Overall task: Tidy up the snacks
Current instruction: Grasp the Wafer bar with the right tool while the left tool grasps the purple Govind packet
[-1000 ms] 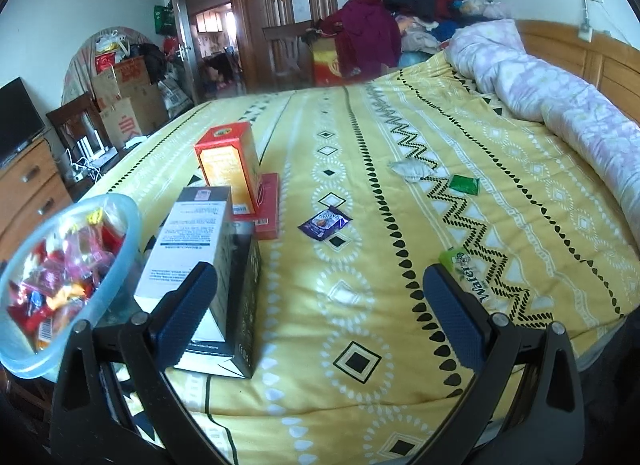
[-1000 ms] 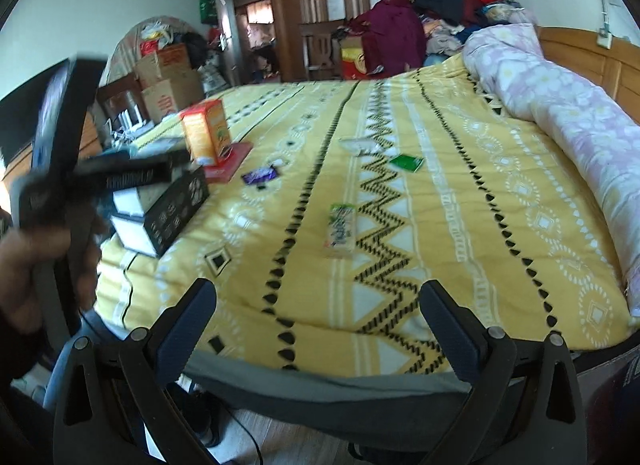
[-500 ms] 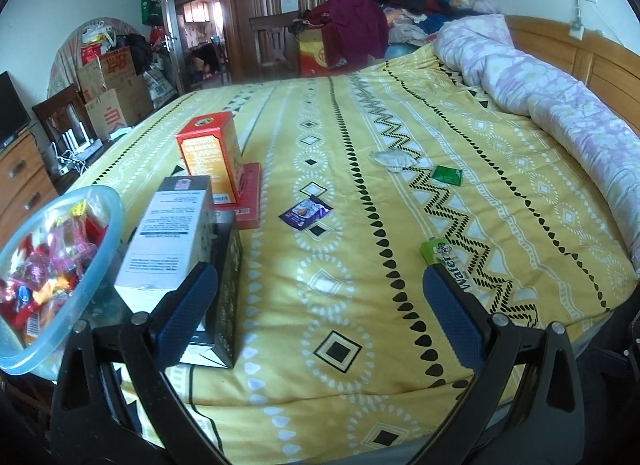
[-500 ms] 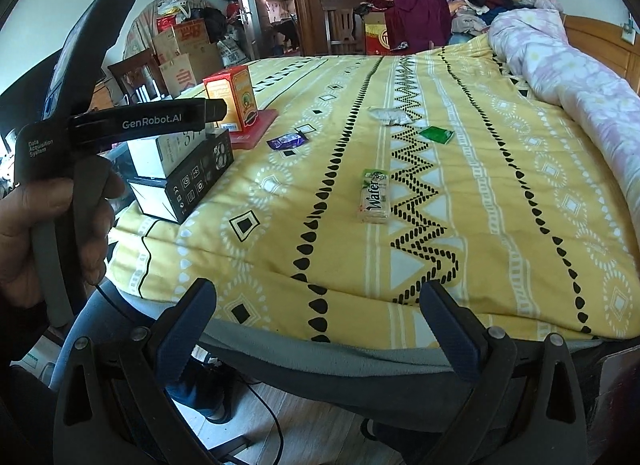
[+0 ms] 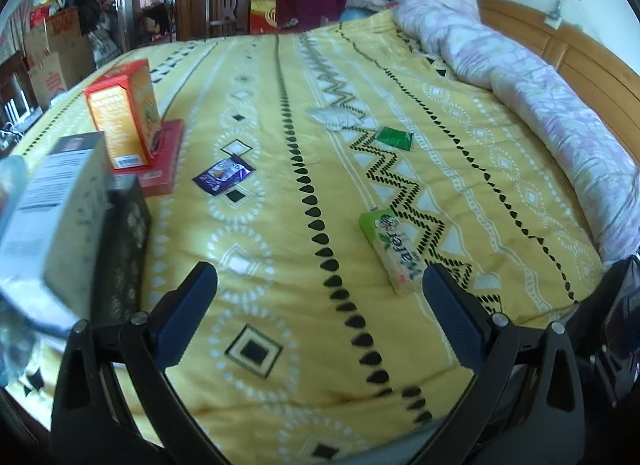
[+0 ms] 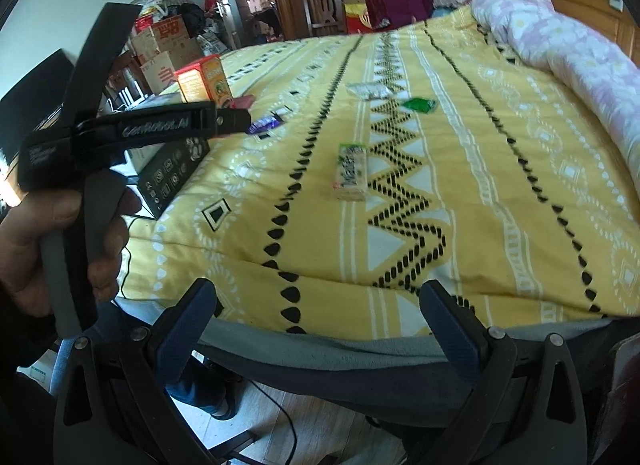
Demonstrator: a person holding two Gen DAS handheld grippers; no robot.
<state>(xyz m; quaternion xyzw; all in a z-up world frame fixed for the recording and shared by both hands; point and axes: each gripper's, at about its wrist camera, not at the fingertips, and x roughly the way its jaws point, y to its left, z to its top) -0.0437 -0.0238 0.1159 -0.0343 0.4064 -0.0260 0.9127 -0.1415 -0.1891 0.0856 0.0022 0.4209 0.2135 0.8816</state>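
Snacks lie scattered on a yellow patterned bedspread [image 5: 280, 225]. A green wafer pack [image 5: 391, 249] [image 6: 352, 171] rests just beyond my left gripper [image 5: 316, 293], close to its right finger; that gripper is open and empty. Farther off lie a purple wrapper [image 5: 222, 175] [image 6: 265, 122], a green sachet [image 5: 395, 138] [image 6: 419, 104] and a white packet [image 5: 334, 115] [image 6: 367, 89]. My right gripper [image 6: 316, 315] hangs open and empty over the bed's near edge. The right wrist view shows a hand [image 6: 48, 249] holding the left gripper's handle.
An orange carton [image 5: 122, 129] stands on a flat red box [image 5: 166, 163] at the left. Nearer, a white box [image 5: 52, 225] lies on a black box [image 5: 124, 249]. A rolled pink quilt [image 5: 560, 105] and wooden headboard [image 5: 580, 53] line the right side.
The left gripper has swung right and forward: the plastic bowl of sweets has left its view and the wafer pack is now close. The right gripper has moved nearer the bed.
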